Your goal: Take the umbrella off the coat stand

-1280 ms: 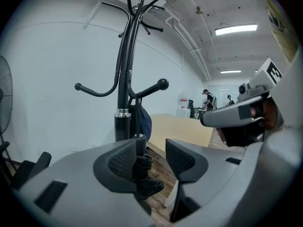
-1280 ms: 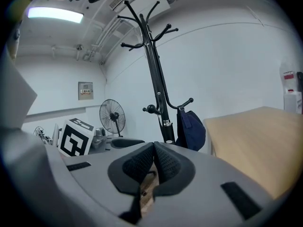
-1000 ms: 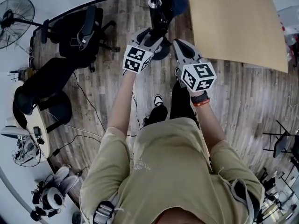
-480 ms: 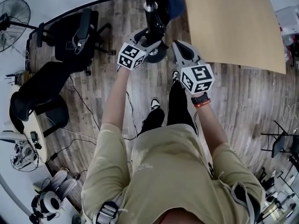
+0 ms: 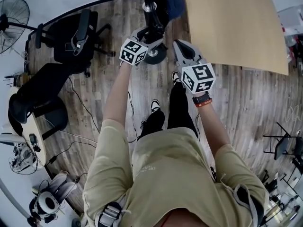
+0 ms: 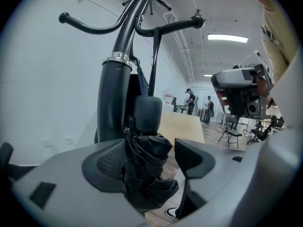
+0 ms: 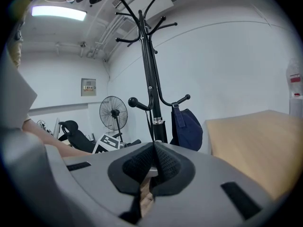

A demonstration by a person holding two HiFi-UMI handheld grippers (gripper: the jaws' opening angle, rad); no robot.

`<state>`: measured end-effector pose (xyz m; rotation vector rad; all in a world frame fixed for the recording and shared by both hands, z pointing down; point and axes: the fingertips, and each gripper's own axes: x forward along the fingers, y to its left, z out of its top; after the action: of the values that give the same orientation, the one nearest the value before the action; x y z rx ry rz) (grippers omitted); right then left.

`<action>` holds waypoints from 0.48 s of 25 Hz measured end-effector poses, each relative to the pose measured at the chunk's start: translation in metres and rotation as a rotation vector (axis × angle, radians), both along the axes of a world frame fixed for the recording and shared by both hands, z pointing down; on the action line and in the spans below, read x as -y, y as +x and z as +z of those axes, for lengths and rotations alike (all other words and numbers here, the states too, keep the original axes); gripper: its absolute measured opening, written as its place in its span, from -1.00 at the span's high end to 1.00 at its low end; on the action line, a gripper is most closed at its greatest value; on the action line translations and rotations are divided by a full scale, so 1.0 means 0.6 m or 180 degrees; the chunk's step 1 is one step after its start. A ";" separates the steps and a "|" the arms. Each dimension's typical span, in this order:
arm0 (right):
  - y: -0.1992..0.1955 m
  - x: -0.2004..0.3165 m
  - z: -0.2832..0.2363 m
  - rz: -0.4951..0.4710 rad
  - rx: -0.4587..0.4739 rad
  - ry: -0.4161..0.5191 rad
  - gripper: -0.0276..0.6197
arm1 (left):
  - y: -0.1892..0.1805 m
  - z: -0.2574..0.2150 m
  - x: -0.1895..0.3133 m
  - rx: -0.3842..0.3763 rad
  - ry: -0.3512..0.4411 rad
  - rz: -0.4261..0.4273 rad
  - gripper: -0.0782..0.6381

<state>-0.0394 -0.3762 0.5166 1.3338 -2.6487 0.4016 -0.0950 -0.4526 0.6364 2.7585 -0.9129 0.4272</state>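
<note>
With left tongs open round the umbrella and right tongs closed, squeeze the folded canopy squarely.

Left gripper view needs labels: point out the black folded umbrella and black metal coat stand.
black folded umbrella (image 6: 146, 167), left gripper view, bunched canopy fabric.
black metal coat stand (image 6: 113, 103), left gripper view, thick lower pole.

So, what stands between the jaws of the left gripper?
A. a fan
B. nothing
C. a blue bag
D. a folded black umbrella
D: in the left gripper view the folded black umbrella hangs by its strap between the wide-apart jaws of the left gripper, just in front of the coat stand.
</note>
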 end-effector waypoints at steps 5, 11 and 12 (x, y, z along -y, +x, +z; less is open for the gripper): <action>-0.007 0.001 -0.006 -0.0042 0.0060 0.0012 0.89 | -0.004 0.002 0.009 -0.0020 -0.0071 -0.0086 0.21; 0.001 -0.001 -0.011 -0.0019 0.0074 0.0026 0.89 | -0.004 -0.019 -0.003 0.0012 -0.0019 -0.0124 0.28; 0.001 -0.002 -0.011 -0.0021 0.0087 0.0026 0.89 | -0.009 -0.026 -0.004 -0.0006 0.0003 -0.0152 0.28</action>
<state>-0.0390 -0.3749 0.5098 1.3310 -2.6790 0.4115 -0.1002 -0.4501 0.6210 2.7315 -0.9764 0.4162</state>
